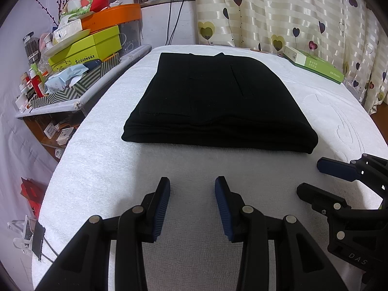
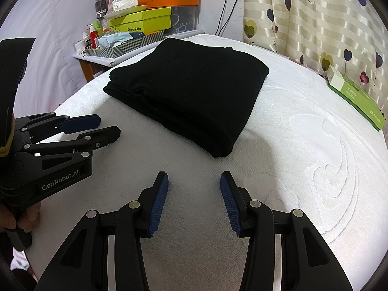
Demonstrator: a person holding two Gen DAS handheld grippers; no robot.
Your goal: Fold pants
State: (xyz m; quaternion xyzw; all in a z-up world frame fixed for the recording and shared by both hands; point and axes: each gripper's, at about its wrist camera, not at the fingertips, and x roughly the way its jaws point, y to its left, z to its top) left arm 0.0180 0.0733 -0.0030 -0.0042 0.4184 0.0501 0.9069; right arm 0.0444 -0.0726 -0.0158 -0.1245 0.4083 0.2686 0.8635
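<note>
Down at the bottom of each frame, the left gripper (image 1: 192, 186) and right gripper (image 2: 194, 181) hold their jaws spread, pinching nothing, over bare white towelling (image 1: 194, 162). Beyond lie the folded black pants (image 1: 218, 101), mid-frame, their folded edge nearest, towelling clear around them.

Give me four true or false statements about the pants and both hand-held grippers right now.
1. The black pants lie folded in a compact stack on the white towel. True.
2. The left hand-held gripper is clamped on the pants. False: it is open, short of them.
3. The right hand-held gripper is open and empty. True.
4. The green box sits on the pants. False: it lies apart, near the curtain.
</note>
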